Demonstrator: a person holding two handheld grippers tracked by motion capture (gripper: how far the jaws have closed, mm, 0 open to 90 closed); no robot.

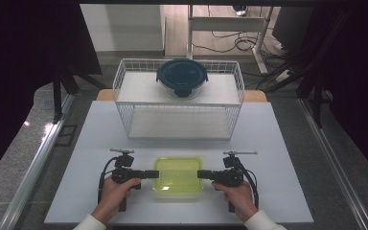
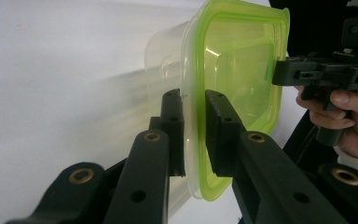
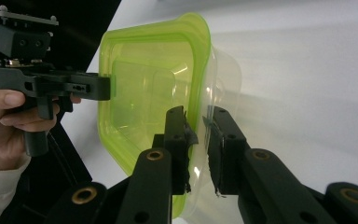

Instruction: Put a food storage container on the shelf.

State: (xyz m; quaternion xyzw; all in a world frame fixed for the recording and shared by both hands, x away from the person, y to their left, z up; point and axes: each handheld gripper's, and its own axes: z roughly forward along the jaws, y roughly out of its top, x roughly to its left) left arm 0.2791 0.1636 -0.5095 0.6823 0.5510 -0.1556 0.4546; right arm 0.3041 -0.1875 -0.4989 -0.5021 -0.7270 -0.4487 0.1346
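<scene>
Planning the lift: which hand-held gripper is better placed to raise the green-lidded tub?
Neither alone; both. The left hand-held gripper pinches the left rim of the green-lidded tub, and the right hand-held gripper pinches the opposite rim. The grips look symmetrical, so a two-handed lift seems best.

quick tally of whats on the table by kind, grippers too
lidded containers: 2, the green-lidded container held at its rim, and the dark blue-lidded round container on the rack
white wire rack: 1
grippers: 2, left gripper and right gripper
total: 5
</scene>
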